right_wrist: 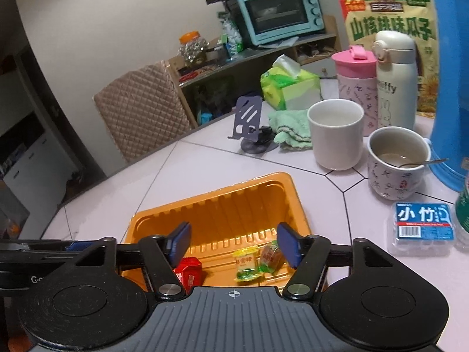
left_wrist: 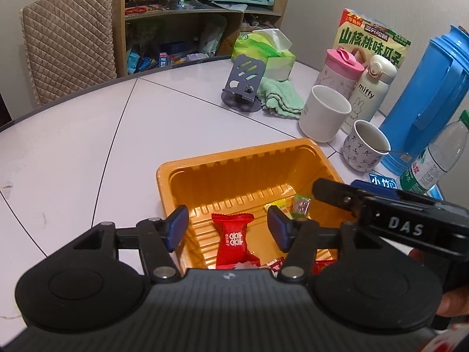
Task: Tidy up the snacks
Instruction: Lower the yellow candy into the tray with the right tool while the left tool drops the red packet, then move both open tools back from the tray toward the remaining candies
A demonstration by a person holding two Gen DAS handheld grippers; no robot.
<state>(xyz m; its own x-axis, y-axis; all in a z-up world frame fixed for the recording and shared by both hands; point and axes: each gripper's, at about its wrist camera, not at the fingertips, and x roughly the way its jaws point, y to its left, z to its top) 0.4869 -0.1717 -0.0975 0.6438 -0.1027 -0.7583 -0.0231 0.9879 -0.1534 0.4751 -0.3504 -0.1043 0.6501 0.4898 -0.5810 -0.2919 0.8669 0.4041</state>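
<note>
Hovering over the near end of the orange tray [left_wrist: 249,158], the left gripper [left_wrist: 228,227] has its blue pads spread wide with nothing between them; directly below the gap lies a red wrapped candy [left_wrist: 233,239] on the tray floor, and further right in the tray sit a yellow-wrapped sweet [left_wrist: 278,205] and a green-wrapped sweet [left_wrist: 302,204]. Crossing in from the right, the black body of the other tool partly covers the tray's right rim. Beyond the tray on the white table [left_wrist: 88,146] stand a plain white cup [left_wrist: 325,113], a patterned mug [left_wrist: 365,148] with a spoon in it, a pink-lidded tumbler [left_wrist: 340,69], a white Miffy flask [left_wrist: 370,86], a blue thermos jug [left_wrist: 433,96], a water bottle [left_wrist: 436,158], a snack bag [left_wrist: 372,36], a tissue pack [left_wrist: 263,50], a green cloth [left_wrist: 280,98] and a grey phone stand [left_wrist: 243,83]. From the right wrist view, the right gripper [right_wrist: 234,245] is likewise spread apart and empty above the same tray [right_wrist: 205,202], with the yellow sweet [right_wrist: 247,265] and green sweet [right_wrist: 271,256] lying between its fingers' line and the red candy [right_wrist: 189,268] half hidden behind the left pad. To the right of the tray rests a small blue-labelled clear box [right_wrist: 422,227], near the mug [right_wrist: 395,161].
</note>
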